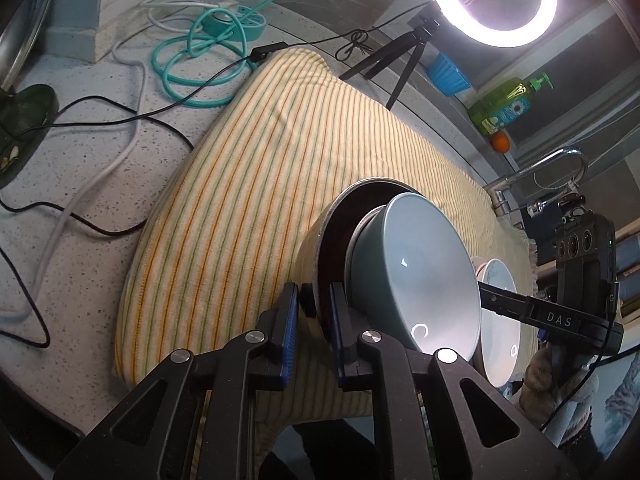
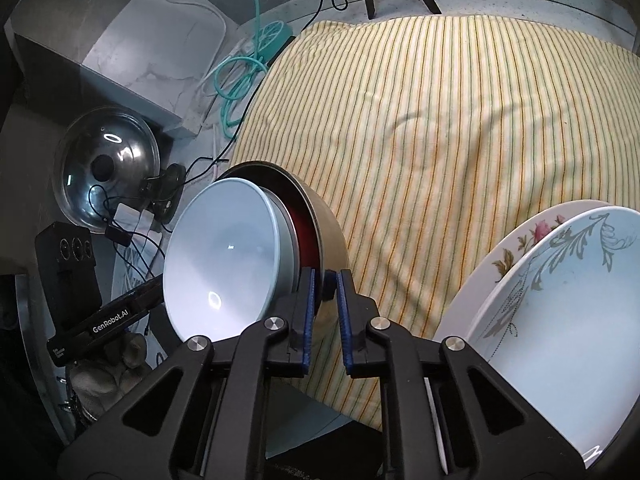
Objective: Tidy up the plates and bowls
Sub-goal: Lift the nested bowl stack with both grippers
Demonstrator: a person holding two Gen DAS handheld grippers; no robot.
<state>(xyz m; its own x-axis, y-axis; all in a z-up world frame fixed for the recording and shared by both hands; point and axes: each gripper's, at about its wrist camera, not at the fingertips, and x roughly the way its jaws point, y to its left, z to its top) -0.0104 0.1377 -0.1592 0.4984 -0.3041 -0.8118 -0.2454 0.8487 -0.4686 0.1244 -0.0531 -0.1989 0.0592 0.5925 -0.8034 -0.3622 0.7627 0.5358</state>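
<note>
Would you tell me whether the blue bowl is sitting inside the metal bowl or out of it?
Inside: the blue bowl nests in the metal bowl, whose rim surrounds it in both views.

White letters "DAS" are showing on the flat black side bar of the right gripper, which is reaching in just to the right of the pale blue ceramic bowl in the left wrist view. On that same device, a small white letter "G" is sitting on the edge of the black camera housing above the bar; the small print over its three lenses is too blurred to read.

In the right wrist view, "GenRobot.AI" is standing in white on the black side bar of the left gripper, just left of the pale blue bowl. Smaller white print near that bar's end is not legible. The label on the green soap bottle, far above the bowl, is unreadable too.
</note>
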